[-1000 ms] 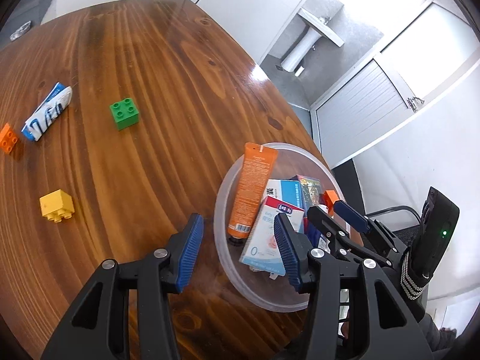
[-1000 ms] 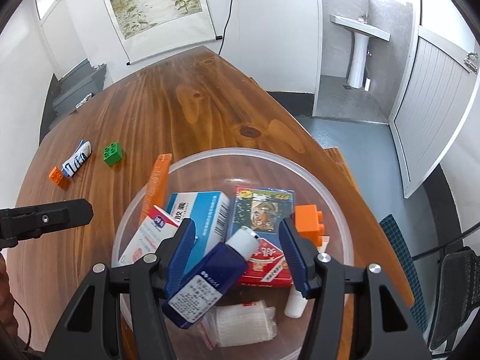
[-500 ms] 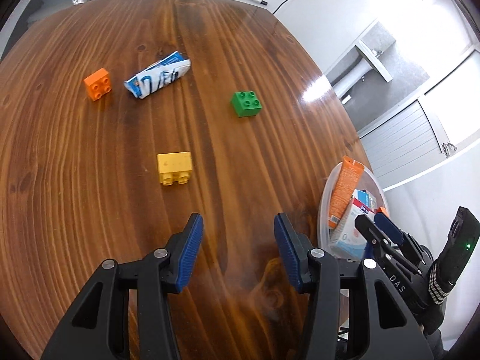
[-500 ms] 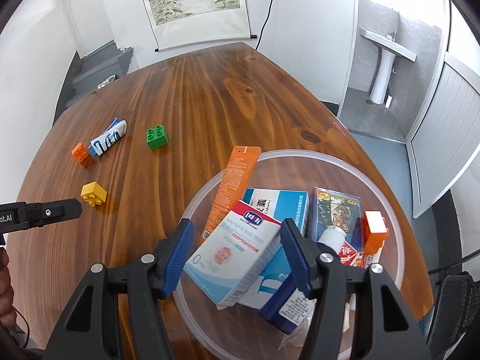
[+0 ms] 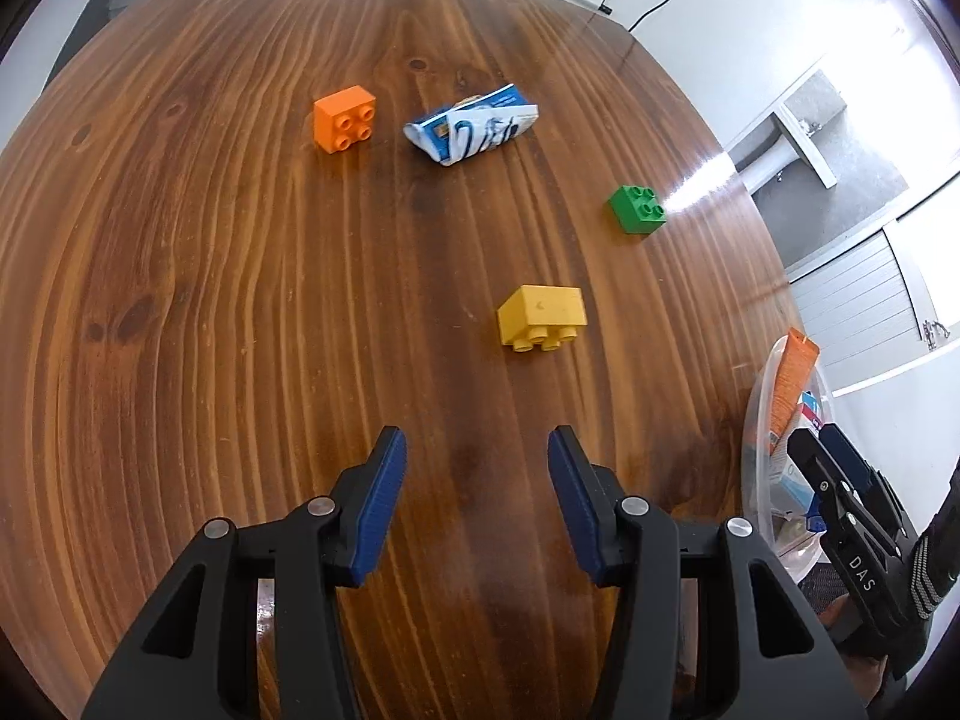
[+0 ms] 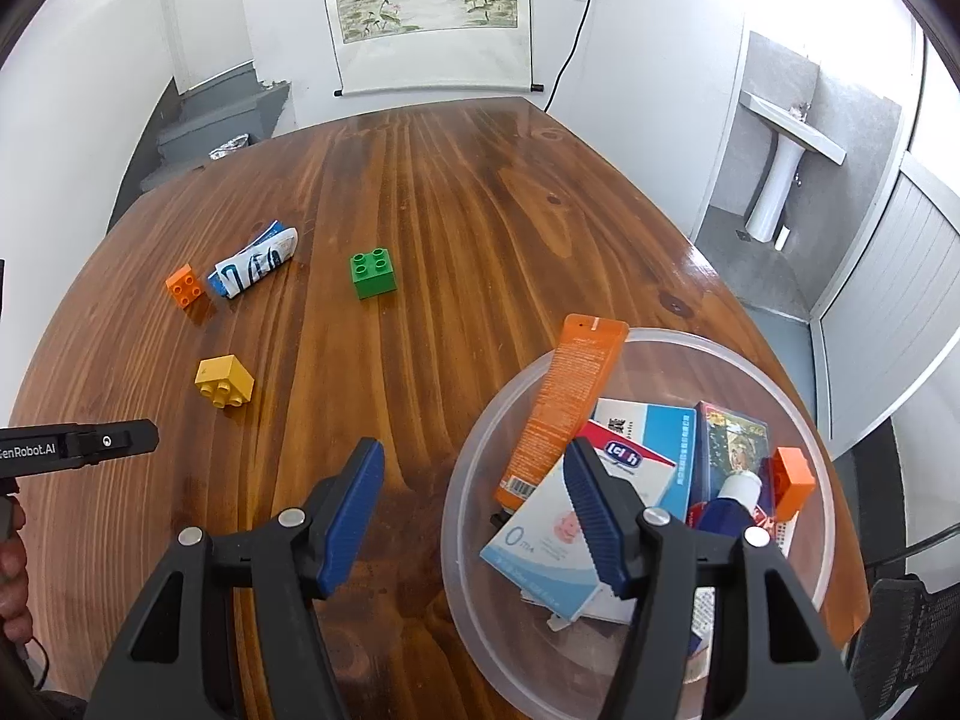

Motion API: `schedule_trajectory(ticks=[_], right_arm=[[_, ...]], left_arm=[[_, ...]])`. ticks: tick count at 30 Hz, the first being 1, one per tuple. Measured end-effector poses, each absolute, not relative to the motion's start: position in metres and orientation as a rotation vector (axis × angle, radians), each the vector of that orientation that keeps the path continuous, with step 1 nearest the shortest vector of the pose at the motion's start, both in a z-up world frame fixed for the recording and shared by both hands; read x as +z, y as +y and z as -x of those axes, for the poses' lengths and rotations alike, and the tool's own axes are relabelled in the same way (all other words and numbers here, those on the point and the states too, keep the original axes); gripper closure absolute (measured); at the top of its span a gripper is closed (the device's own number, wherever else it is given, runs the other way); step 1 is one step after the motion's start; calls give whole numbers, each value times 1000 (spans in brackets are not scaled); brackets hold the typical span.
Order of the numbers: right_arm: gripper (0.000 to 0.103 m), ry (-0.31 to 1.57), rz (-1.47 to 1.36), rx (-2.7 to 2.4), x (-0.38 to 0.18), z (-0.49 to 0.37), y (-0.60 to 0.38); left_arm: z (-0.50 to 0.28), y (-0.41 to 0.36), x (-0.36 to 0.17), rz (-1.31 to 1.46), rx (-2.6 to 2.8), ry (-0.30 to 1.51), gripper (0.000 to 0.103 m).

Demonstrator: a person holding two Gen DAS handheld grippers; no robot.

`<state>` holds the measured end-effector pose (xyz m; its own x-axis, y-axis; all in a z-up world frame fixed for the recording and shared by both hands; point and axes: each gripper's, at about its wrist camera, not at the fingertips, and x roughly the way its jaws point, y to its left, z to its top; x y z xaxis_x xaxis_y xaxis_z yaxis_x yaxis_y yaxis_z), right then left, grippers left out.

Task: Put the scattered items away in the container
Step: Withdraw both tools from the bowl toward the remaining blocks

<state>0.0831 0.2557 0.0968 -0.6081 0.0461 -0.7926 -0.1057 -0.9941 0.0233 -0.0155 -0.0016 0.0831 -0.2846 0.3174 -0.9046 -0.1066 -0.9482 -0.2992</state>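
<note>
A clear plastic bowl on the wooden table holds an orange tube, several boxes, a blue bottle and an orange brick. Loose on the table lie a yellow brick, a green brick, an orange brick and a crumpled blue-white packet. My left gripper is open and empty, a short way before the yellow brick. My right gripper is open and empty over the bowl's left rim. The bowl also shows at the right edge of the left wrist view.
The round wooden table ends near a white wall with a hanging scroll at the back. A doorway with a washbasin is to the right. A dark chair stands by the bowl's near right side.
My left gripper has swung left from the bowl to face the loose bricks. My right gripper has let go of the blue bottle, which now lies in the bowl, and pulled back left.
</note>
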Motion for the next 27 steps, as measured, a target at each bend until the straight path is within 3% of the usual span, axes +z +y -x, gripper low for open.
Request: schedule_trajectory(ticks=[11,17,27], right_arm=[[36,23,1381,2767,92,-76,218],[31,66,1497,2824,89,-59,193],[31,90,1693,2816,65,-32,152]], left_arm=[[23,-28,67,1739,2304,-251,50],[33,-43,62,1748,2316,-266,50],[68,-61,57,1725,2347,-227,50]])
